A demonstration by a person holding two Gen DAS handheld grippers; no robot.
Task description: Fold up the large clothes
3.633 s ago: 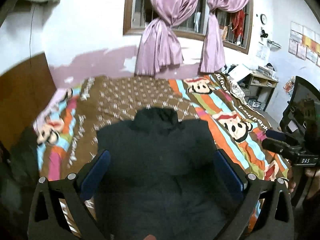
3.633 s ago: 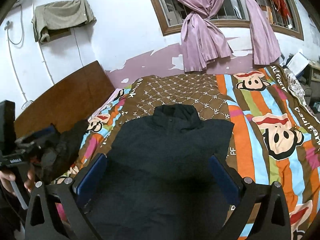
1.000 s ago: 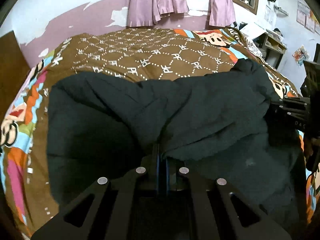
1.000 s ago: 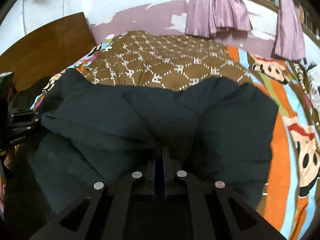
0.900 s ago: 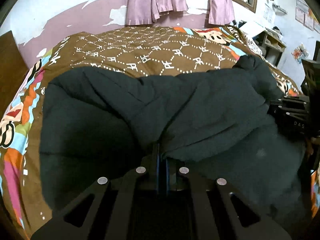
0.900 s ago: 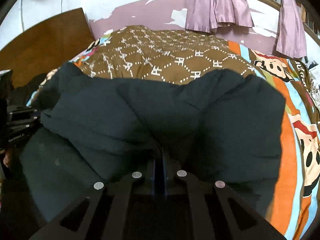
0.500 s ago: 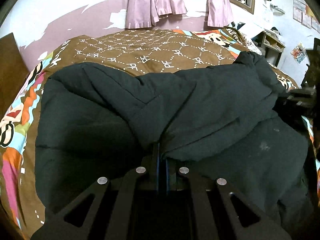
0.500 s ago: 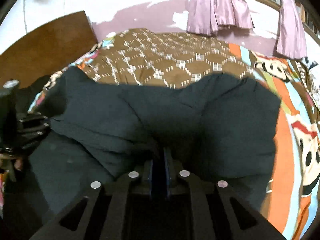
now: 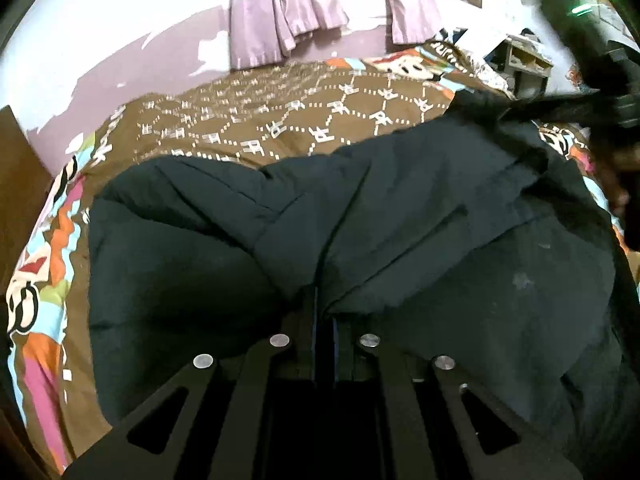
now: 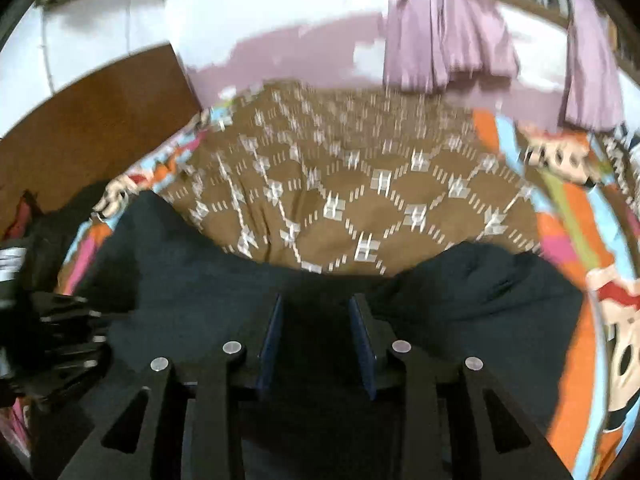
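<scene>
A large dark padded jacket (image 9: 400,208) lies on the bed, its lower part folded up over the rest; it also shows in the right wrist view (image 10: 480,292). My left gripper (image 9: 323,304) is shut on a fold of the jacket near its middle. My right gripper (image 10: 316,312) has its jaws parted a little over the jacket's folded edge, with cloth lying between the blue pads (image 10: 272,332). The right gripper also appears at the right edge of the left wrist view (image 9: 592,92), blurred.
The bed has a brown patterned blanket (image 9: 280,120) and a striped cartoon sheet (image 10: 580,216). A wooden headboard (image 10: 92,120) is at the left with dark clothes beside it. Purple curtains (image 9: 288,12) hang on the far wall. A shelf (image 9: 524,64) stands at the right.
My right gripper has opened and let go of the jacket fold, and it is moving, so its view is blurred. My left gripper still holds its fold; the jacket has been folded upward since 3.6 s ago.
</scene>
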